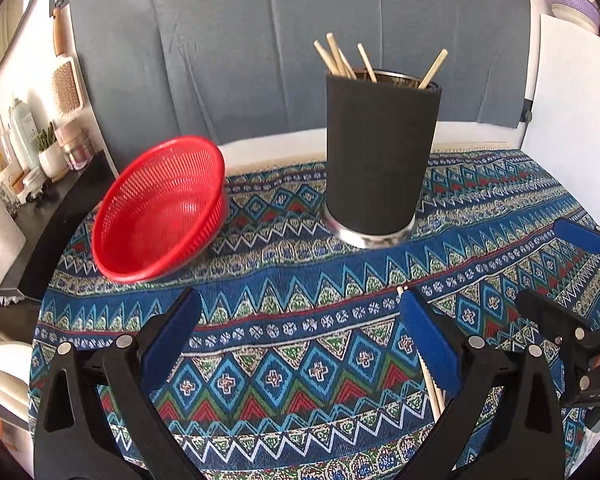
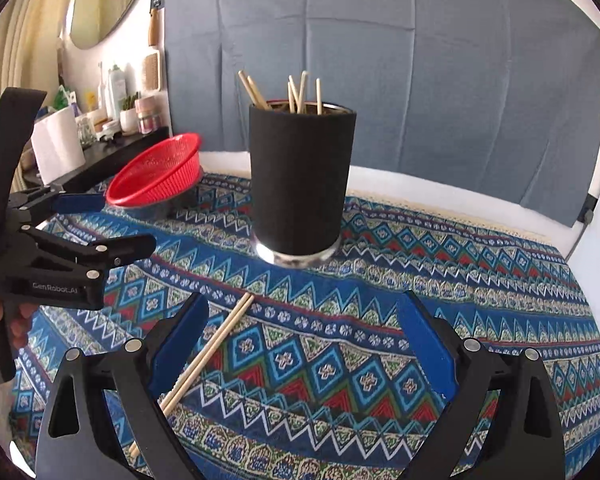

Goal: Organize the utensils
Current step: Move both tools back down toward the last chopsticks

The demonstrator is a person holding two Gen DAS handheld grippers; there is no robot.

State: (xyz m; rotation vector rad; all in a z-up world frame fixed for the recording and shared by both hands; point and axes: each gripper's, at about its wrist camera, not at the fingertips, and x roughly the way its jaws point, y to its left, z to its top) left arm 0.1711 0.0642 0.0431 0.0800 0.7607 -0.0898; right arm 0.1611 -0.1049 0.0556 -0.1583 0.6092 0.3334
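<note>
- The right gripper (image 2: 302,340) hung low over the patterned tablecloth (image 2: 480,280) with its jaws spread wide and nothing between them.
- The left gripper (image 1: 300,336) was equally wide open and empty, hovering just beside the right one.
- A pair of loose chopsticks (image 2: 204,356) lay flat on the cloth, slanting under the right gripper's left finger (image 2: 178,344) rather than centred between the fingers, so a straight close looked likely to miss or pinch only one stick.
- Thin, round sticks lying side by side seemed apt to roll apart or pivot when nipped near one end.
- The cloth itself could have bunched up if the fingertips scraped it.
- Farther off stood the black holder (image 2: 300,184), upright, already carrying several chopsticks (image 2: 296,94); a careless insertion might have knocked those or tipped the holder, I judged.
- Beyond it to the left, a red colander (image 2: 156,170) sat tilted, with nothing visible inside, well apart from the loose pair.
</note>
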